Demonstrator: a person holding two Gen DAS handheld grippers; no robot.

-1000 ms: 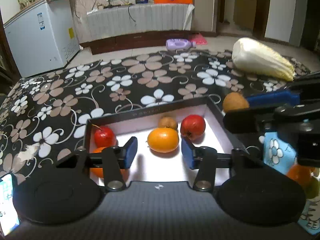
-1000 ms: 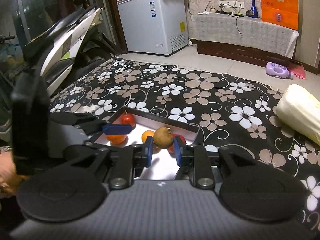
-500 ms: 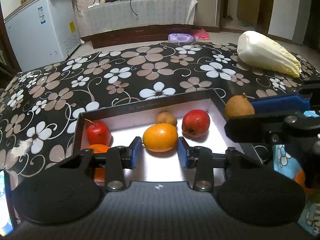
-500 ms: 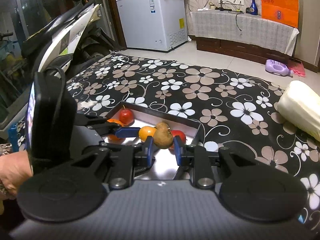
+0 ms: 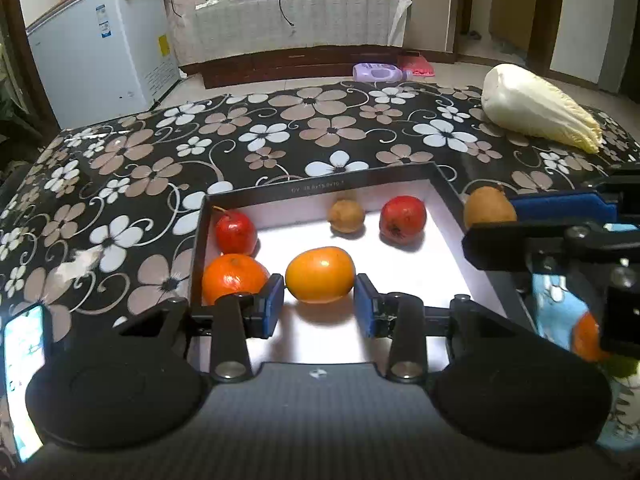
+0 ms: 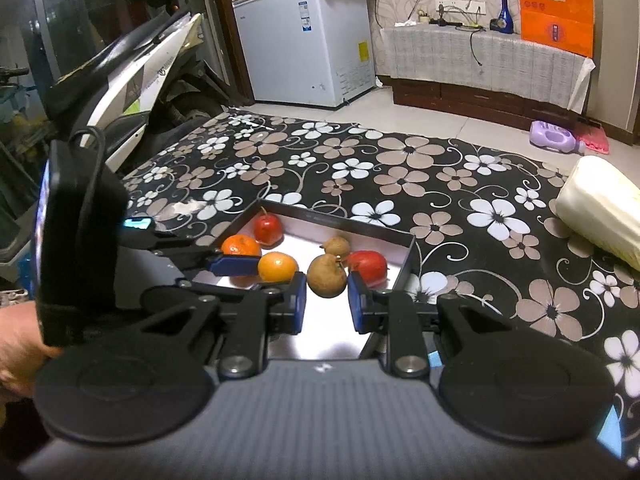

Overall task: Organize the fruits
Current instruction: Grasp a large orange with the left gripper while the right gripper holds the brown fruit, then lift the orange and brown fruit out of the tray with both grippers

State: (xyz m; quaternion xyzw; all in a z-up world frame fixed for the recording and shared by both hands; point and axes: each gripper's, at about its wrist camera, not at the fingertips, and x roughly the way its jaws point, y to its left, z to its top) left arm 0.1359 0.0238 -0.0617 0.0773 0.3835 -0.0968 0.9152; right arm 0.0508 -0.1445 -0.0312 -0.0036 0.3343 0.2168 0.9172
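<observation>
A black box (image 5: 452,196) with a white floor holds a red apple (image 5: 236,232), a mandarin (image 5: 234,280), a small brown pear (image 5: 346,216) and a second red apple (image 5: 402,220). My left gripper (image 5: 319,290) is shut on a yellow-orange orange (image 5: 320,274), just above the box floor near its front. My right gripper (image 6: 327,290) is shut on a brown pear (image 6: 326,276) and hovers over the box's right side. In the left wrist view that pear (image 5: 490,210) shows at the right, beyond the box wall.
A Chinese cabbage (image 5: 536,108) lies at the far right of the flowered tablecloth (image 5: 280,136). A blue bag with more fruit (image 5: 568,320) sits right of the box. A white freezer (image 5: 100,52), a scooter (image 6: 132,80) and a purple bottle (image 5: 378,72) stand beyond the table. A hand (image 6: 16,356) grips the left tool.
My left jaws narrowed onto the orange, then carried it a little toward the box's left front. The right gripper kept still with its pear.
</observation>
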